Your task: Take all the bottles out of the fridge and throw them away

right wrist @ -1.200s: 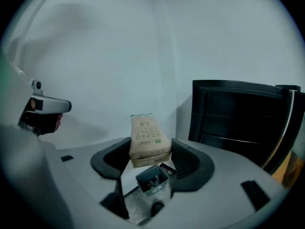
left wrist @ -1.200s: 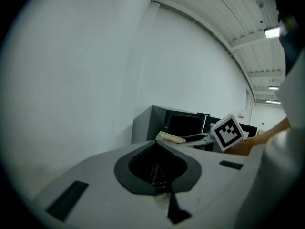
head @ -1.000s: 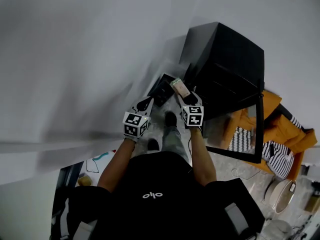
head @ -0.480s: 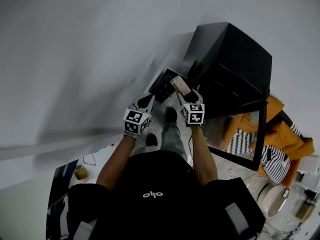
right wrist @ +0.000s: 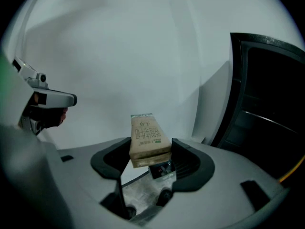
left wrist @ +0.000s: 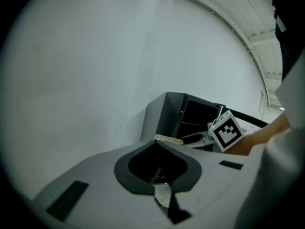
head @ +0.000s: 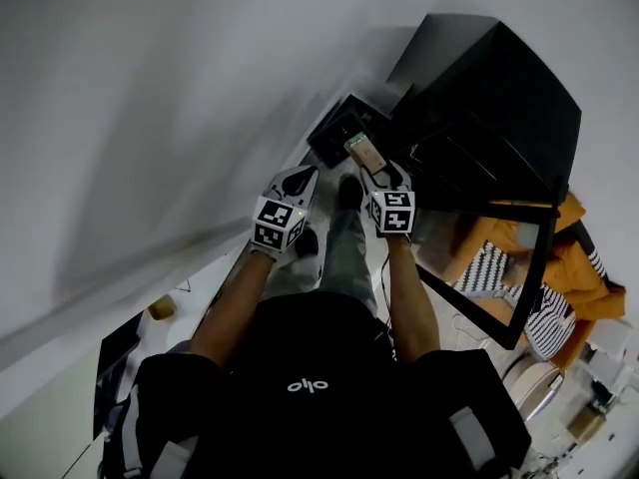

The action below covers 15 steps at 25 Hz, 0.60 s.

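My right gripper [head: 371, 166] is shut on a tan drink carton [head: 363, 153], which sticks out forward between the jaws; the right gripper view shows the carton [right wrist: 148, 141] pinched at its lower end between the dark pads. My left gripper [head: 299, 181] is shut with nothing in it, and its tips [left wrist: 155, 140] meet. Both hang side by side above a black bin [head: 341, 130] that stands on the floor by the white wall. The black fridge [head: 494, 93] stands just right of the bin, its glass door [head: 531, 267] swung open.
An orange cloth [head: 574, 257] and a striped cloth [head: 494, 272] lie on the floor behind the open door. My feet [head: 346, 192] stand right before the bin. The white wall [head: 150, 88] fills the left side. A round pale object [head: 529, 387] sits at lower right.
Both grippers have sunk and drawn nearer the black bin, the carton still in the right one. The fridge and its door now look larger in the head view.
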Motion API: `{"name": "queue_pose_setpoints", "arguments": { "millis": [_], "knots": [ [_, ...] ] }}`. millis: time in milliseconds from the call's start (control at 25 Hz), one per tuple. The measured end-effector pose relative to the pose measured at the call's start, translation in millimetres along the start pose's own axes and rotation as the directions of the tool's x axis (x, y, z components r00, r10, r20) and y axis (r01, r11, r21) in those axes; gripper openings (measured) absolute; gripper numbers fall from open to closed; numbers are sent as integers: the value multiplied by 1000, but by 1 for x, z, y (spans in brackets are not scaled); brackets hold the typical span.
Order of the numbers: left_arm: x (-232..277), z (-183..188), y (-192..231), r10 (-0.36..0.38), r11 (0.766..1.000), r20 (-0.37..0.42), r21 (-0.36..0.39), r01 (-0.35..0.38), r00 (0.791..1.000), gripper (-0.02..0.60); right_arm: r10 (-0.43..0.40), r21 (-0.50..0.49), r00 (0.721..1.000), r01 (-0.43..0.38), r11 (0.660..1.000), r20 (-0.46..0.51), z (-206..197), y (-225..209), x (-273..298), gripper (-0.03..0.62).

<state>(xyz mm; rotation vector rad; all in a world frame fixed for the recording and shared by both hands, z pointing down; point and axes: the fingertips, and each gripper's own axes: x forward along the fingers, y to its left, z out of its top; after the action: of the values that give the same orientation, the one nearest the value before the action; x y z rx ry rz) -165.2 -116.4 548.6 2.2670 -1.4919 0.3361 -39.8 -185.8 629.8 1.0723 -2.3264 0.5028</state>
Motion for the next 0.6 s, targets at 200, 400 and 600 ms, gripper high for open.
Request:
{"name": "queue_pose_setpoints", "arguments": {
  "millis": [200, 400, 600],
  "knots": [
    [9, -33, 7, 2, 999, -47, -37, -3, 999, 6, 20, 18, 998, -19, 1000, -63, -36, 4, 17, 272],
    [18, -48, 10, 11, 997, -70, -72, -16, 998, 6, 36, 26, 994, -33, 999, -102, -55, 0, 30, 272],
    [47, -47, 26, 19, 997, -77, -80, -25, 997, 6, 49, 19, 990, -47, 999, -131, -59, -15, 73, 273]
  ]
}}
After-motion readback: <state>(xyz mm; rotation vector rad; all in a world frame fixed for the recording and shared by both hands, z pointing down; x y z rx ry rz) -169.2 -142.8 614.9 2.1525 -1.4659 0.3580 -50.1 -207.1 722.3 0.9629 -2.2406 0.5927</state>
